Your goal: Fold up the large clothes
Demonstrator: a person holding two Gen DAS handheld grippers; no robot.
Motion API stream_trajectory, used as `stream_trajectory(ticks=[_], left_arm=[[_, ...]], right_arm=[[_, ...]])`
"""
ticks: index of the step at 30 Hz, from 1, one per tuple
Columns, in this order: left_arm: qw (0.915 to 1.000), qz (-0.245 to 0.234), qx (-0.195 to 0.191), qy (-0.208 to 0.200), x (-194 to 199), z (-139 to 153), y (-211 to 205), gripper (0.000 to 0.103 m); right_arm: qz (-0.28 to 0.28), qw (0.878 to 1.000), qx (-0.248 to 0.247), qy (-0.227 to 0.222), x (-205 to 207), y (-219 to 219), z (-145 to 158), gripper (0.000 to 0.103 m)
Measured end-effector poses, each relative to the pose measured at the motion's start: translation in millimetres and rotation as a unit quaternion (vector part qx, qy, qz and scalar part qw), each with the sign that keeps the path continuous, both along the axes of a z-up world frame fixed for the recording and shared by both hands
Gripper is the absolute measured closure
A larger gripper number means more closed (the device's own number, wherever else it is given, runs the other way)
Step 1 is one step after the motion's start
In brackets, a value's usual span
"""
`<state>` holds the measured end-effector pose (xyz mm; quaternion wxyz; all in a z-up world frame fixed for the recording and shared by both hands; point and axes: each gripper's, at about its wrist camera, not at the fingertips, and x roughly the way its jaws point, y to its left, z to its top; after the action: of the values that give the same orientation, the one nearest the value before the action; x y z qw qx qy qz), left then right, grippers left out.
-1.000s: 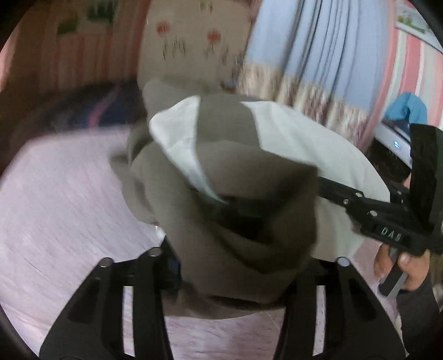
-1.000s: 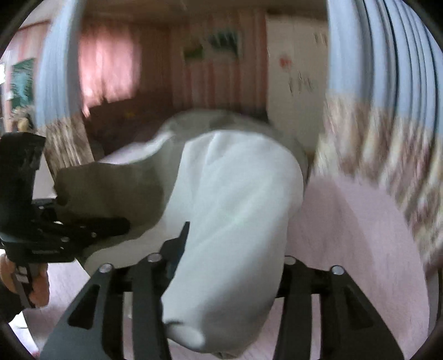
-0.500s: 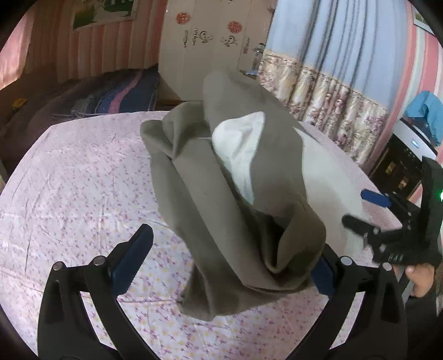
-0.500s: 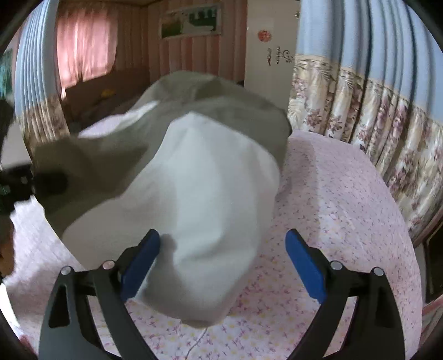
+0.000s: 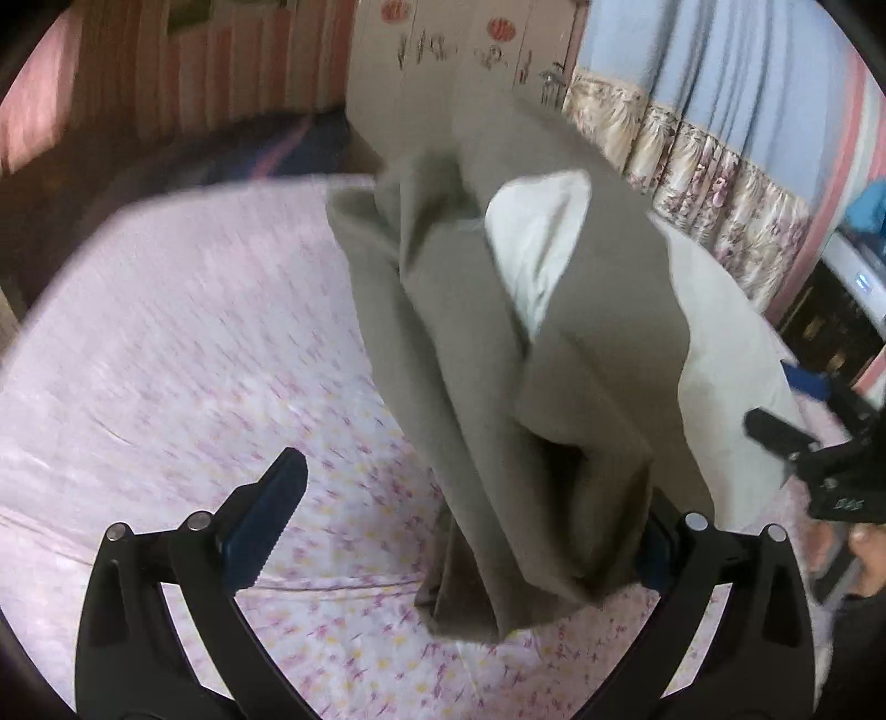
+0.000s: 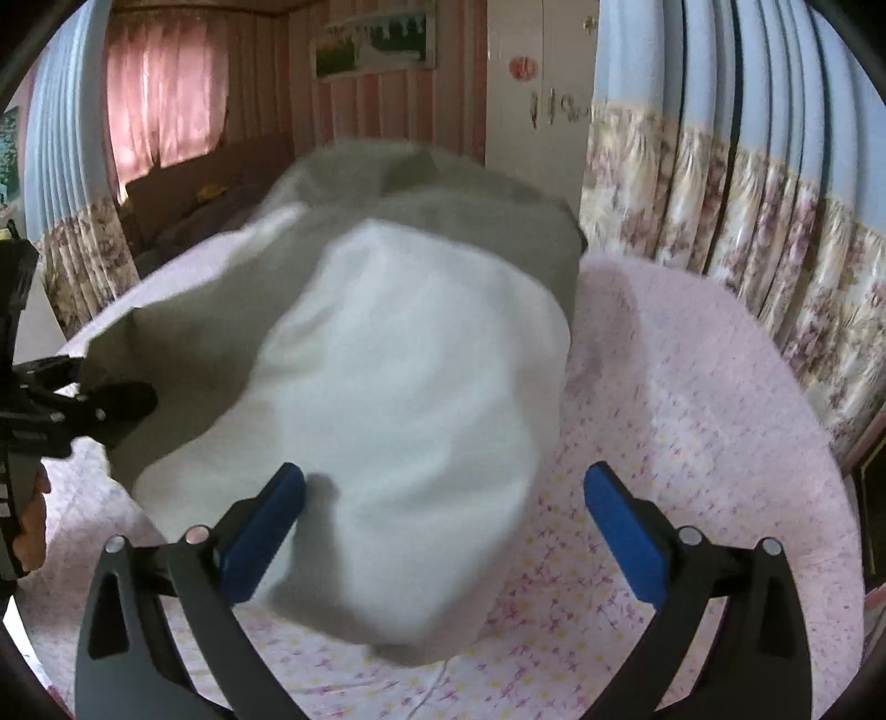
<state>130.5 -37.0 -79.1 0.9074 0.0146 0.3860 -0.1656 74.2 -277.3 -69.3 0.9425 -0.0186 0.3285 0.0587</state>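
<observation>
A large grey-brown garment (image 5: 498,360) with a white lining is slumping onto the pink flowered bed sheet (image 5: 166,332). My left gripper (image 5: 470,487) stands wide open. The cloth's lower fold hangs between its jaws and hides the right pad, and the left pad (image 5: 266,509) is bare. In the right wrist view the white side of the garment (image 6: 415,387) bulges between the jaws of my right gripper (image 6: 446,482), which are opening. The cloth brushes the left pad (image 6: 266,531), and the right pad (image 6: 620,531) is free. Each gripper shows at the edge of the other's view.
Flowered blue curtains (image 6: 720,194) hang close along the bed's right side. A white wardrobe (image 5: 443,50) and a dark sofa or bedding (image 5: 166,160) stand beyond the far edge. A dark cabinet with an appliance (image 5: 841,299) sits to the right. The sheet (image 6: 692,387) beside the garment lies bare.
Both grippers have gone from shut on the bunched garment to wide open. The garment has dropped and spread towards the bed, and both cameras now look further down at the sheet.
</observation>
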Motion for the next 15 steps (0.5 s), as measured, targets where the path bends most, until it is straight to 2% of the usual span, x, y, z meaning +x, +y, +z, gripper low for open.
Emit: stream_trajectory(ticks=[4, 7, 12, 15], left_arm=[[0.9986, 0.022, 0.039, -0.027, -20.2, 25.6, -6.3, 0.003], [0.9967, 0.044, 0.05, -0.047, -33.6, 39.9, -3.7, 0.003], [0.9936, 0.074, 0.029, -0.081, -50.8, 55.9, 5.6, 0.003], [0.9886, 0.097, 0.026, -0.112, -61.0, 62.9, 10.8, 0.003]], right_arm=[[-0.017, 0.999, 0.028, -0.031, -16.6, 7.4, 24.3, 0.002], [-0.043, 0.997, 0.042, -0.052, -24.5, 8.8, 36.8, 0.002], [-0.059, 0.997, 0.025, -0.049, -27.1, 20.0, 36.7, 0.002], [-0.062, 0.995, 0.016, -0.073, -34.0, 27.9, 34.9, 0.002]])
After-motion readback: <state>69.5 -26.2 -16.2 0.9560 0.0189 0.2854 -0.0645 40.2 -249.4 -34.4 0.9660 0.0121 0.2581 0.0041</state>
